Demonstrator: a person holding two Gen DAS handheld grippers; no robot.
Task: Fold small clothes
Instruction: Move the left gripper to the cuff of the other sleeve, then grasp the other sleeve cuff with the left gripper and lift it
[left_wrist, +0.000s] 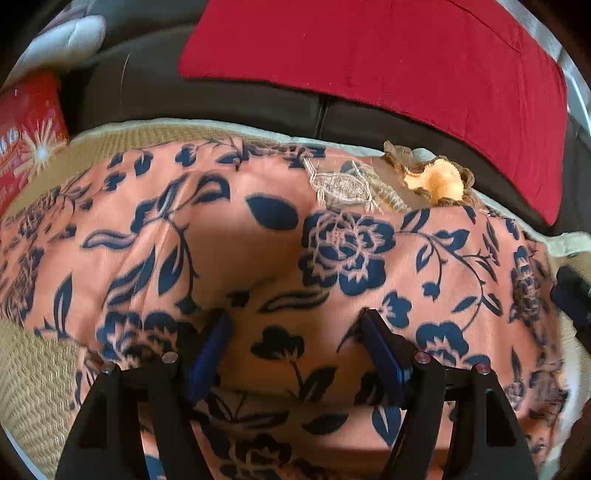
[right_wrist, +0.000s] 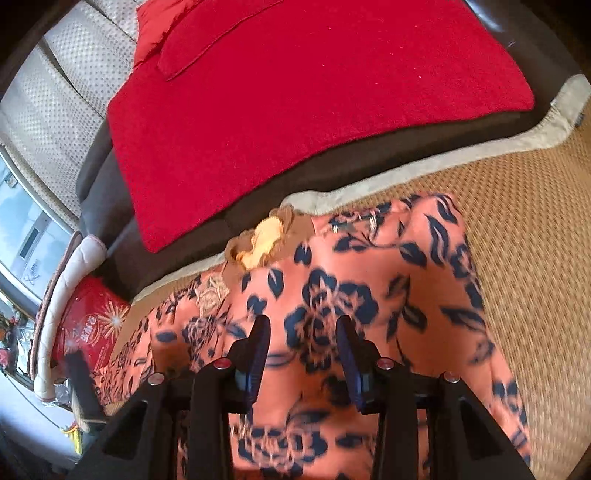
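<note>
A salmon-pink garment with a dark blue flower print (left_wrist: 258, 236) lies spread on a woven straw mat (left_wrist: 33, 391). It has a lace patch (left_wrist: 341, 186) and a brown and yellow trim piece (left_wrist: 432, 177) at its far edge. My left gripper (left_wrist: 295, 325) is open just above the cloth, with nothing between its blue pads. In the right wrist view the same garment (right_wrist: 369, 280) fills the middle. My right gripper (right_wrist: 303, 332) is open over it and empty. The trim piece (right_wrist: 264, 236) sits at the garment's far edge.
A dark sofa (left_wrist: 221, 92) with a red cover (left_wrist: 369, 55) runs behind the mat (right_wrist: 524, 206). A red printed bag (left_wrist: 29, 133) stands at the left, also seen in the right wrist view (right_wrist: 88, 325). A pale cushion (right_wrist: 48, 110) lies on the sofa.
</note>
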